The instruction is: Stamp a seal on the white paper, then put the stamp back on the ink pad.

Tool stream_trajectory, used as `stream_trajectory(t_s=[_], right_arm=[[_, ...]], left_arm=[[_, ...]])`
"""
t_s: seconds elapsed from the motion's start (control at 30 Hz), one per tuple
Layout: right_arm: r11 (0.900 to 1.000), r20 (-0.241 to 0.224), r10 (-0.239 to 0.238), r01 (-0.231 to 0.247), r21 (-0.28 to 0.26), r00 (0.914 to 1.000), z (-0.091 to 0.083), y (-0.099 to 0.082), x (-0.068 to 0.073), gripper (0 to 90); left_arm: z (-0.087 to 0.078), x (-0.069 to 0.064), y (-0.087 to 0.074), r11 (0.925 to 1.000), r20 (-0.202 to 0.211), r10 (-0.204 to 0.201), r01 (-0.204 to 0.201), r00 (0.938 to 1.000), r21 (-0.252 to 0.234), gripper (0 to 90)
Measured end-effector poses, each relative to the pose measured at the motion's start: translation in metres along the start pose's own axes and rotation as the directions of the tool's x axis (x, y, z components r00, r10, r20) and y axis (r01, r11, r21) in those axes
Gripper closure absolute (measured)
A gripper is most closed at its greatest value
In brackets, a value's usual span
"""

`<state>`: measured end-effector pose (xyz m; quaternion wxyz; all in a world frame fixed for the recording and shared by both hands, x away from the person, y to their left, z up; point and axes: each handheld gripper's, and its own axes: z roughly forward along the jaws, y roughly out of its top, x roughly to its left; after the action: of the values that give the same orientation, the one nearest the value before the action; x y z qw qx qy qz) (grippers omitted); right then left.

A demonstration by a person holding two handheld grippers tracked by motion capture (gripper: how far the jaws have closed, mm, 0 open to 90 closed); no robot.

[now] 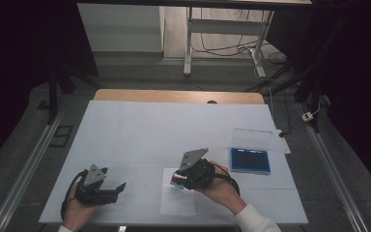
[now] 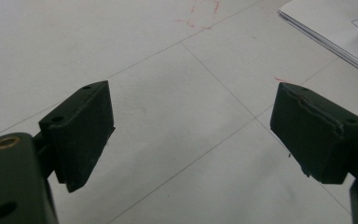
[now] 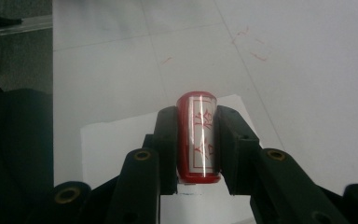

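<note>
A red seal stamp (image 3: 198, 137) with a shiny label of red characters sits clamped between the two black jaws of my right gripper (image 3: 196, 144). In the high view the right gripper (image 1: 179, 181) holds the stamp (image 1: 176, 178) just over a white sheet of paper (image 1: 178, 202) near the table's front edge. My left gripper (image 1: 121, 186) rests at the front left of the table, held in a hand, pointing right. Its jaws stand wide apart with only bare table between them, as the left gripper view (image 2: 191, 135) shows.
A blue ink pad case (image 1: 250, 159) with its clear lid (image 1: 252, 138) raised stands to the right of the paper. The white table top (image 1: 174, 130) carries faint red marks (image 2: 200, 14). Desk legs and cables are on the floor beyond the far edge.
</note>
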<state>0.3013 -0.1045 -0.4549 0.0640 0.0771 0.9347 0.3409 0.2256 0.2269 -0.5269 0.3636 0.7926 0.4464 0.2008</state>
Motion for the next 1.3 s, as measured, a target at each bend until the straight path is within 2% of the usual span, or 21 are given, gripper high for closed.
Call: stream_trajectory(t_s=[0.17, 0.3, 0.5, 0.73, 0.87, 1.17, 1.3], right_arm=[[0.9997, 0.013, 0.013, -0.013, -0.021, 0.9998, -0.009, -0.001, -0.004, 69.6], [0.9977, 0.001, 0.037, -0.037, -0.056, 0.9993, -0.018, -0.002, -0.007, 69.6], [0.9943, 0.038, 0.062, -0.059, -0.089, 0.9973, -0.035, -0.007, -0.016, 69.6], [0.9925, 0.089, 0.092, -0.084, -0.089, 0.9917, -0.048, -0.017, -0.026, 69.5], [0.9899, 0.128, 0.123, -0.112, -0.086, 0.9841, -0.055, -0.027, -0.034, 69.5], [0.9778, 0.173, 0.201, -0.187, -0.094, 0.9642, -0.071, -0.048, -0.051, 69.5], [0.9721, 0.212, 0.231, -0.216, -0.092, 0.9495, -0.08, -0.058, -0.059, 69.5]], left_arm=[[0.0, 0.0, 0.0, 1.0, 0.0, 0.0, 0.0, 1.0, 0.0, 13.4], [-0.001, -0.001, 0.0, 1.0, 0.004, 0.0, 0.0, 1.0, -0.003, 13.4], [0.0, -0.001, 0.0, 1.0, 0.003, 0.0, 0.0, 1.0, -0.002, 13.4], [-0.001, -0.001, 0.0, 1.0, 0.003, 0.0, 0.0, 1.0, -0.003, 13.4], [0.0, -0.001, 0.0, 1.0, 0.001, 0.0, 0.0, 1.0, -0.003, 13.4], [-0.001, -0.001, 0.0, 1.0, 0.002, -0.001, 0.001, 1.0, -0.001, 13.5], [0.0, -0.001, 0.0, 1.0, 0.003, -0.001, 0.001, 1.0, 0.001, 13.5]])
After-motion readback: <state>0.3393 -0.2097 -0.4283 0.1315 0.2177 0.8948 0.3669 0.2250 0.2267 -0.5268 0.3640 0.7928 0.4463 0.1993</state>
